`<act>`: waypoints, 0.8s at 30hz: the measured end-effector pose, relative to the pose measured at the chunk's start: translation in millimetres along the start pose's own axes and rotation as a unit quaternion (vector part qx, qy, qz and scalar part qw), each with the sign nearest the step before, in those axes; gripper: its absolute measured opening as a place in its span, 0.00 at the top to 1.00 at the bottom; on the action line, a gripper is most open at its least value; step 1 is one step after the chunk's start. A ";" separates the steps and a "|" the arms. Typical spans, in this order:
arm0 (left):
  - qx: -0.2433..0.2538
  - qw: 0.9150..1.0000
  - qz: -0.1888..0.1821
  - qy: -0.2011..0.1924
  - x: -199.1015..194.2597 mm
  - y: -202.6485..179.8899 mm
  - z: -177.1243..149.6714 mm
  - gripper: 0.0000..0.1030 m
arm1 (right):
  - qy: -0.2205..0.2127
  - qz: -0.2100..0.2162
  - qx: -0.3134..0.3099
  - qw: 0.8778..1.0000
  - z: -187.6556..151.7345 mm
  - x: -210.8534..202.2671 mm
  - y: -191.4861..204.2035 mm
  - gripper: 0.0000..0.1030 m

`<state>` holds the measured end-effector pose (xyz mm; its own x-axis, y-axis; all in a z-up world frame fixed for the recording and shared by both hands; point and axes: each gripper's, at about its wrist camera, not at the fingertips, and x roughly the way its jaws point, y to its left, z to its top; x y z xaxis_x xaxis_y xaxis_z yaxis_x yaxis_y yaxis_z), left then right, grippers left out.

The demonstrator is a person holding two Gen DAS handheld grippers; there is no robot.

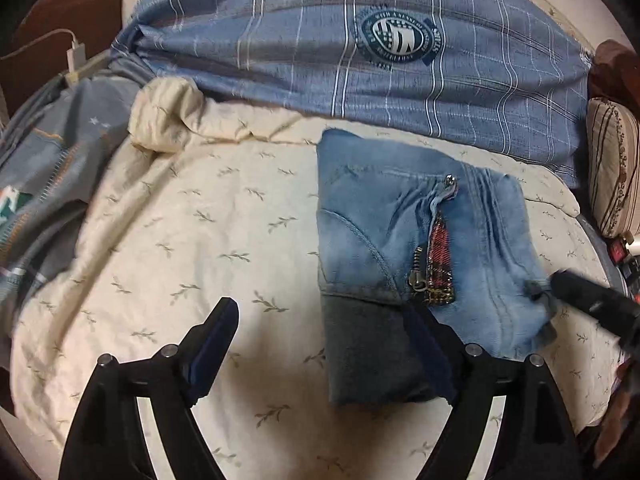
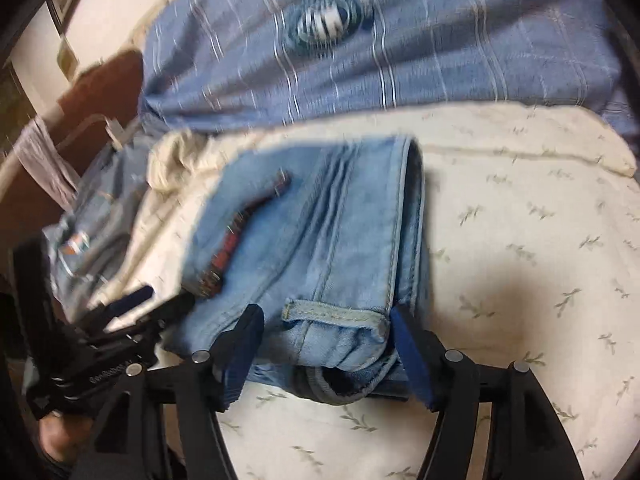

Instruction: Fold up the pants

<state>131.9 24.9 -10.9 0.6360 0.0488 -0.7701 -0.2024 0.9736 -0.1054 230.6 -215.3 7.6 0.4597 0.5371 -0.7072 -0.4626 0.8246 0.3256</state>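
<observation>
Right gripper [image 2: 326,350] spread wide, apparently straddling folded jeans [image 2: 320,240]; left gripper [image 1: 326,338] wide apart, empty.

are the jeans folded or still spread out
Folded: the jeans lie as a compact stacked bundle on the bedsheet, layered edges showing at the near end.

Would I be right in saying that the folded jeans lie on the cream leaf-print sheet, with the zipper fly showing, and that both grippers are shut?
Not quite: neither is shut. The left gripper is open in the left wrist view, and the right gripper is open around the jeans in the right wrist view. The jeans do lie on the cream leaf-print sheet, zipper fly showing.
</observation>
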 end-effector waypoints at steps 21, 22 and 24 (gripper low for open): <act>0.011 1.000 -0.026 0.000 -89.4 -24.8 -59.7 0.16 | -0.028 -0.083 -0.048 0.995 -109.6 -61.4 4.3 0.16; 0.008 1.000 -0.028 -0.006 -94.2 -24.5 -57.7 0.13 | -0.032 -0.084 -0.053 0.995 -107.0 -65.1 6.6 0.16; 0.004 0.999 -0.032 -0.017 -101.4 -24.3 -54.7 0.08 | -0.040 -0.083 -0.060 0.994 -106.4 -74.1 12.4 0.16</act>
<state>31.5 -15.9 35.3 0.6718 -0.0065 -0.7407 -0.1551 0.9766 -0.1492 110.0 -263.8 -2.8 0.5930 0.4121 -0.6918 -0.4606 0.8783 0.1283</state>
